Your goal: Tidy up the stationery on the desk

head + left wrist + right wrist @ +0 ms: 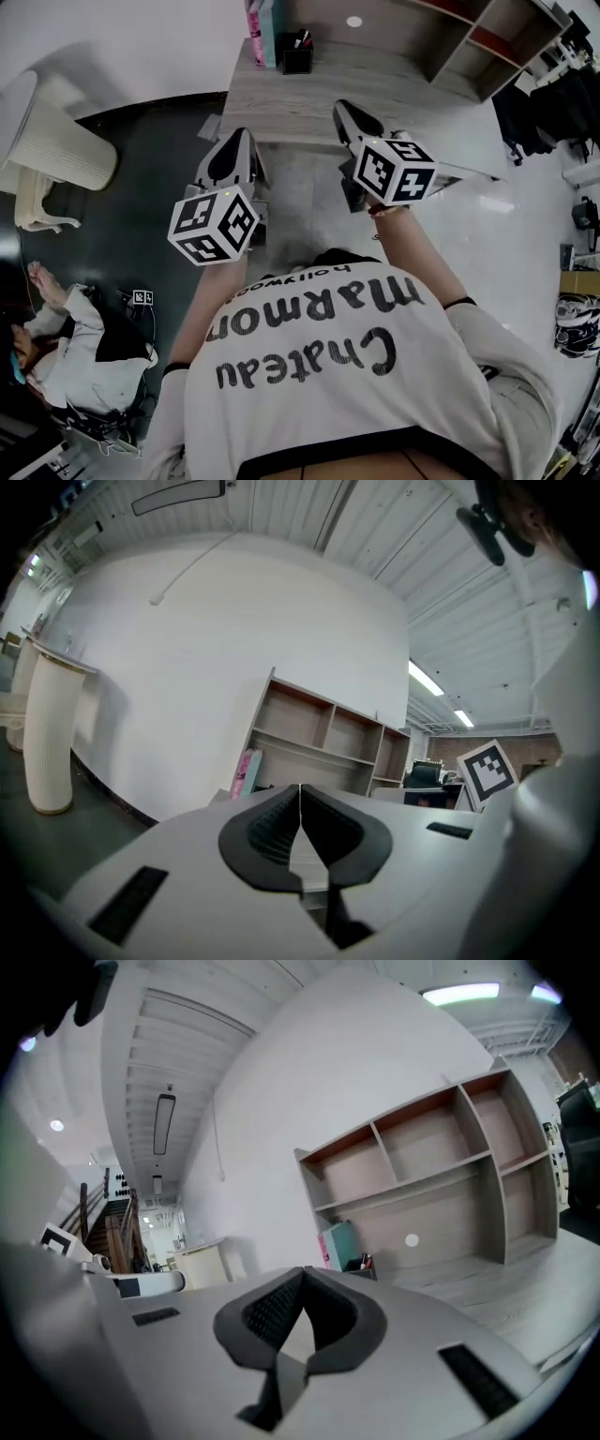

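The pen holder [297, 58], black and with pens standing in it, is seen at the back of the wooden desk [300, 108]. Upright pink and teal books [261, 28] are set just beside it on its left, and no writing on them can be read. At the far left a white ribbed cylinder [61, 141] is seen on the dark floor, and below it a seated person [80, 347]. The left gripper [238, 133] is held near the desk's front left corner, its jaws pressed together with nothing between them. On the wearer's shirt [356, 375], "Chateau Marmon" and, in smaller letters, "hollywood" are printed, seen upside down. The right gripper [345, 106] is held over the desk's front edge, and its jaws are likewise closed on nothing. An open shelf unit [469, 56] is seen at the desk's right.
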Motion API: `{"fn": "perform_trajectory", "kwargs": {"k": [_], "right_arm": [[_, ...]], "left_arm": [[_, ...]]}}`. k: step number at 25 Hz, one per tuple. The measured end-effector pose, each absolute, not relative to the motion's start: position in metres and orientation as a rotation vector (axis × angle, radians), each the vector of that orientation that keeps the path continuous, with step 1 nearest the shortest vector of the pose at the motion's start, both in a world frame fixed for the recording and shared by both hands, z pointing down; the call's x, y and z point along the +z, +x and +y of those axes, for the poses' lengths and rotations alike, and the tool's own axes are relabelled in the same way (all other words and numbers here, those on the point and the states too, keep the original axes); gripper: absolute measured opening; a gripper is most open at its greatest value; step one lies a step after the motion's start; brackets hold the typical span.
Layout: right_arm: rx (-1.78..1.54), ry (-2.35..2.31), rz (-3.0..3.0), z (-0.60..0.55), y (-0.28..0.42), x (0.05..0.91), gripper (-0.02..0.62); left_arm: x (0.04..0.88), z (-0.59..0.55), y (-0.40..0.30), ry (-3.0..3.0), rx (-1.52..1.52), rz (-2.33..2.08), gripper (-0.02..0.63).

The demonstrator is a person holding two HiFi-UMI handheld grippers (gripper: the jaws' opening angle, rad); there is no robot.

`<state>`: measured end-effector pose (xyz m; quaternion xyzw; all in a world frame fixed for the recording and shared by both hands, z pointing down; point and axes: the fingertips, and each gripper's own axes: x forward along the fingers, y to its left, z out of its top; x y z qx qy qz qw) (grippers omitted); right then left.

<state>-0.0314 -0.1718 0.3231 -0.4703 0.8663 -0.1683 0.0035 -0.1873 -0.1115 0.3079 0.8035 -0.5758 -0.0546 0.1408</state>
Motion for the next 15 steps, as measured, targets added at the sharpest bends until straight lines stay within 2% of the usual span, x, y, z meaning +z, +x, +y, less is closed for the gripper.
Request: {"fn": "perform_trajectory", "kwargs": {"k": [15], "right_arm": [[-0.431, -1.490, 2.797, -0.130, 0.036, 0.319, 0.011]], "left_arm": [[0.304, -0.067, -0.113, 2.294, -0.171, -1.704, 0.017]]}}
